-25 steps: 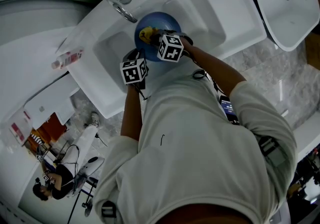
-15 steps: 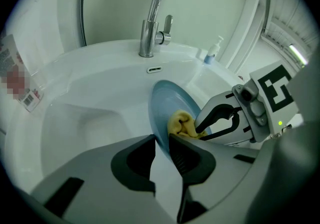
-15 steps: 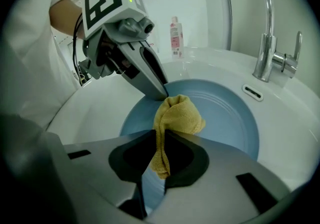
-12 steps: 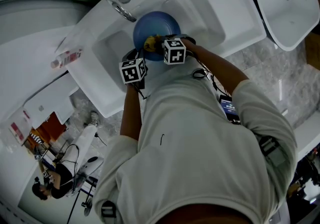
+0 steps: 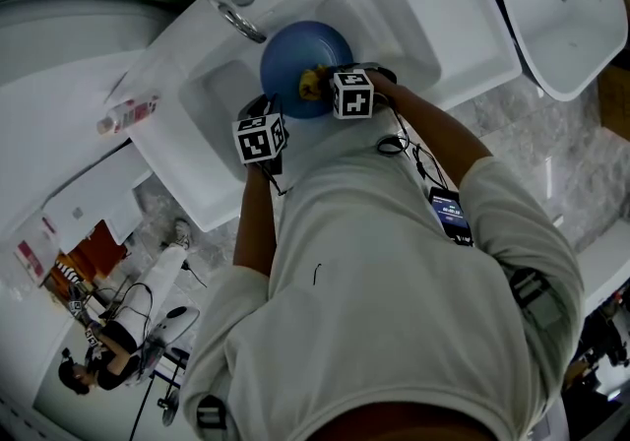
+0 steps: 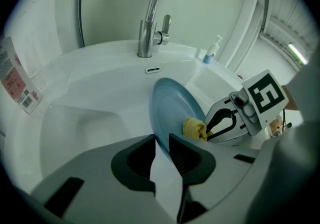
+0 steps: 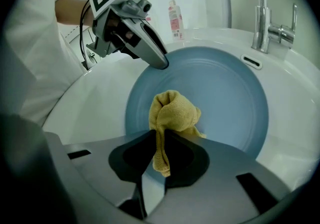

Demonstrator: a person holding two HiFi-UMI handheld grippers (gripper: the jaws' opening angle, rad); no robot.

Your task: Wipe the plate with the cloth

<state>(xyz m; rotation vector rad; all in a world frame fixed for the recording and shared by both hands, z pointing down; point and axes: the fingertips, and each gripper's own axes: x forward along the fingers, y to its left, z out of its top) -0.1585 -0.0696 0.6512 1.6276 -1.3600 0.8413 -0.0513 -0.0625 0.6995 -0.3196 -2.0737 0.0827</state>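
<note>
A: In the sink (image 5: 413, 26) under the tap (image 5: 231, 1), head view first: what has changed?

B: The yellow cloth (image 5: 313, 85). A second ago it lay on the part of the blue plate (image 5: 290, 45) nearer the tap. Now the right tool (image 5: 323, 87) has dragged it to the side away from the tap. The left tool (image 5: 266, 109) has not budged. I'd judge one wiping stroke across the face is about done, with more strokes likely needed.

A: And the left gripper view?

B: The plate stands on edge in front of the tap, its rim nipped between the left tool's jaws. The cloth is bunched against its face.

A: The right gripper view?

B: Those jaws are pinching a fold of the cloth. The wad sits against the plate, with the tap beyond it.

A: Counts?

B: One plate, one cloth, two tools, one tap, and one bottle (image 7: 174, 18) standing left of the tap.
</note>
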